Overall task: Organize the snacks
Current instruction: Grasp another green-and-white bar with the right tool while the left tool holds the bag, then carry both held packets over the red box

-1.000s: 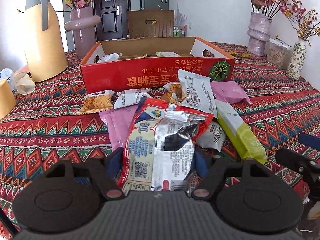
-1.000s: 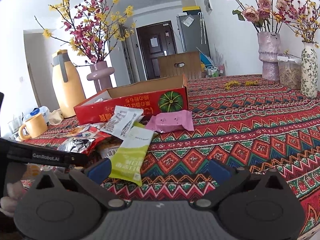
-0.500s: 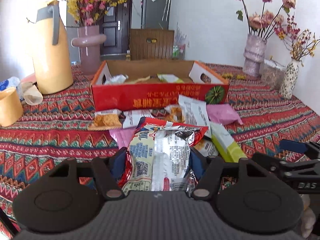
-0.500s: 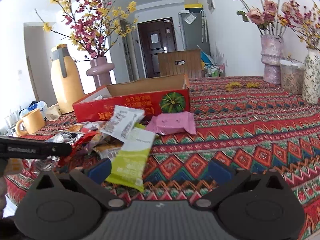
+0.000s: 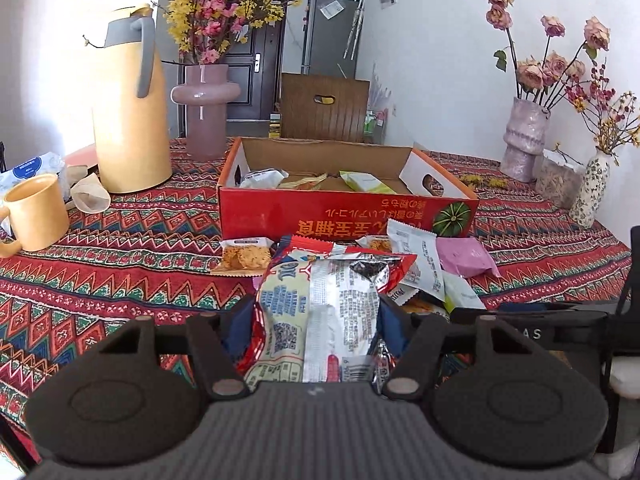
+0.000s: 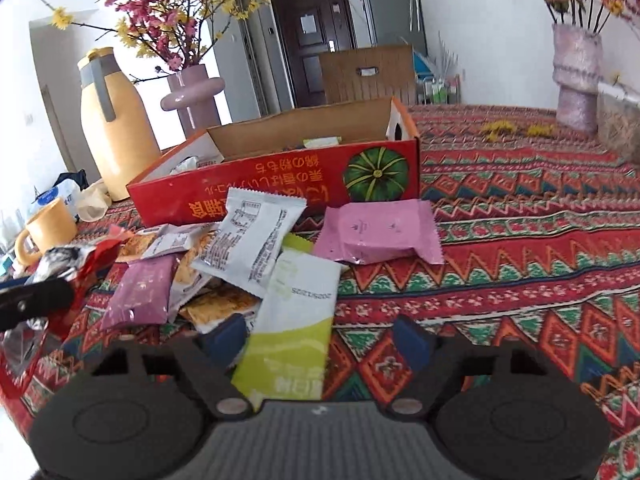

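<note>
Readable print on the snack table

A date, 2025.12.05, is showing upside down on the white and green packet (image 6: 294, 320) lying nearest the right gripper. The letters "AS" are showing in white on the black bar of the other gripper (image 5: 532, 334) at the near right of the left wrist view. The red box (image 5: 348, 216) further off is carrying yellow East Asian characters upside down beside a green pumpkin picture. A QR code is sitting on the red-edged foil bag (image 5: 316, 316); its small print is staying too fine to read.

My red snack bag (image 5: 320, 312) is hiding the pile beneath it; at three o'clock my right gripper (image 5: 560, 332) is running off the edge, its fingertips unseen.
</note>
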Action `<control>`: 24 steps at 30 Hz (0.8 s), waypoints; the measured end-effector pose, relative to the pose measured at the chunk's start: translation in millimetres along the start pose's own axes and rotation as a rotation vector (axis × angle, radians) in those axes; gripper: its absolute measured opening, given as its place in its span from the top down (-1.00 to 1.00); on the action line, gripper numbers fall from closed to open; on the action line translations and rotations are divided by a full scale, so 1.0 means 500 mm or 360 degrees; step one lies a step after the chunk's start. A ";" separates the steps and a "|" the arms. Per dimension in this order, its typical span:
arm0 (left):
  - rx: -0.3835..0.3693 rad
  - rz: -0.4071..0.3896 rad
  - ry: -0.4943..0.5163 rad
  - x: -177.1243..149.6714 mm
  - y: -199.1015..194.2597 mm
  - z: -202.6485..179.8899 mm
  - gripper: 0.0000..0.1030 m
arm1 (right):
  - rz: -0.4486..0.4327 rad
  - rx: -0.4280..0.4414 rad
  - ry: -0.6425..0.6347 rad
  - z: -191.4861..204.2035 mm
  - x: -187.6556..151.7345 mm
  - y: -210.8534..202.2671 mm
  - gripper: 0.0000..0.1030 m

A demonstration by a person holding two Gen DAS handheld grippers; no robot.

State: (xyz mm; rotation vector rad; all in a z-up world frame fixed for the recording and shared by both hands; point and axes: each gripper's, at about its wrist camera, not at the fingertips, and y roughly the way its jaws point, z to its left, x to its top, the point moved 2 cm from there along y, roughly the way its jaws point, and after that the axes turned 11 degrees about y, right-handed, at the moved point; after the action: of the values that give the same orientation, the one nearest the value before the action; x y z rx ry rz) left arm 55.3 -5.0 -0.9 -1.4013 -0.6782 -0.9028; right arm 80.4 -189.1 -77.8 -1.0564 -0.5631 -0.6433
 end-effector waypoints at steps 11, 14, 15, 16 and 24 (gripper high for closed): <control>0.0017 -0.0001 -0.0028 -0.004 -0.001 0.010 -0.26 | 0.0022 0.0007 -0.0096 0.013 -0.010 -0.003 0.29; 0.0021 -0.0006 -0.0040 -0.005 -0.003 0.015 -0.26 | -0.0043 -0.0010 -0.0139 0.015 -0.019 -0.026 0.30; 0.0021 -0.0008 -0.0043 -0.004 -0.003 0.017 -0.25 | -0.0070 -0.0012 -0.0142 0.014 -0.020 -0.036 0.30; 0.0023 -0.0013 -0.0047 -0.003 -0.005 0.019 -0.25 | -0.0091 -0.0013 -0.0144 0.012 -0.021 -0.045 0.31; 0.0049 -0.0062 -0.0066 0.011 -0.024 0.028 -0.25 | -0.0344 0.0007 -0.0132 0.004 0.005 -0.137 0.31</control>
State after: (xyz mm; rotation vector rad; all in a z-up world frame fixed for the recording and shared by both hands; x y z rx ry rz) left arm 49.5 8.6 11.2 -1.3866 -0.7501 -0.8927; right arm 32.8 -211.7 -33.7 -1.0296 -0.7575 -0.7895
